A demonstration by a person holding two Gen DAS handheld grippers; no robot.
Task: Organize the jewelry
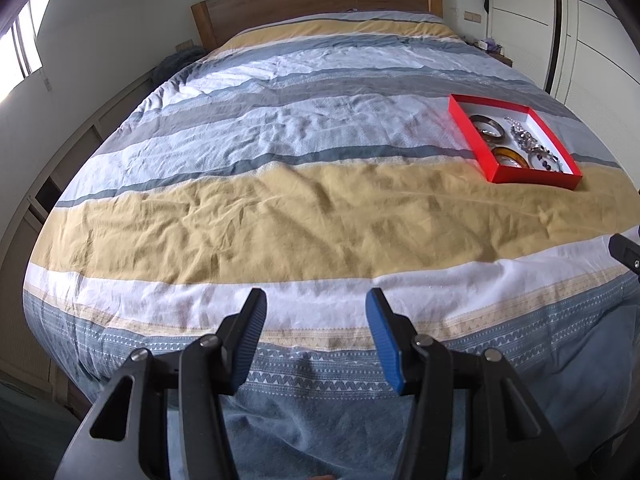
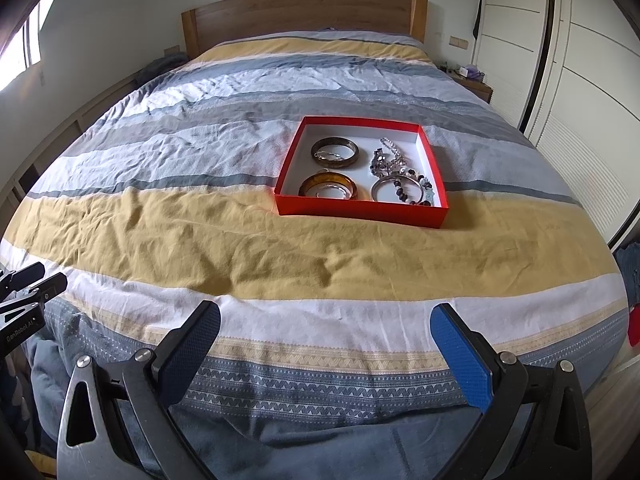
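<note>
Both grippers, left (image 1: pixel 316 300) and right (image 2: pixel 326 316), empty, jaws apart, near bed edge. Box (image 2: pixel 360 210) far off. Chains (image 2: pixel 394 162) tangled over bangle (image 2: pixel 398 192), probably snag, drag everything out lol.

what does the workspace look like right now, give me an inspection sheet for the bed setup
surface: bed with striped duvet, wrinkled, yellow, white and blue-grey bands
job's things: red box lies open on the duvet, white inside; dark brown bangle at the back left, amber bangle at the front left, silver bangle at the front right, tangle of beaded and chain pieces on the right side
clutter: nothing seen on the duvet outside the box
grippers: left gripper open and empty near the foot of the bed; right gripper open wider, empty, facing the box
cables: nothing seen
surroundings: wooden headboard, white wardrobe doors on the right, window on the left
</note>
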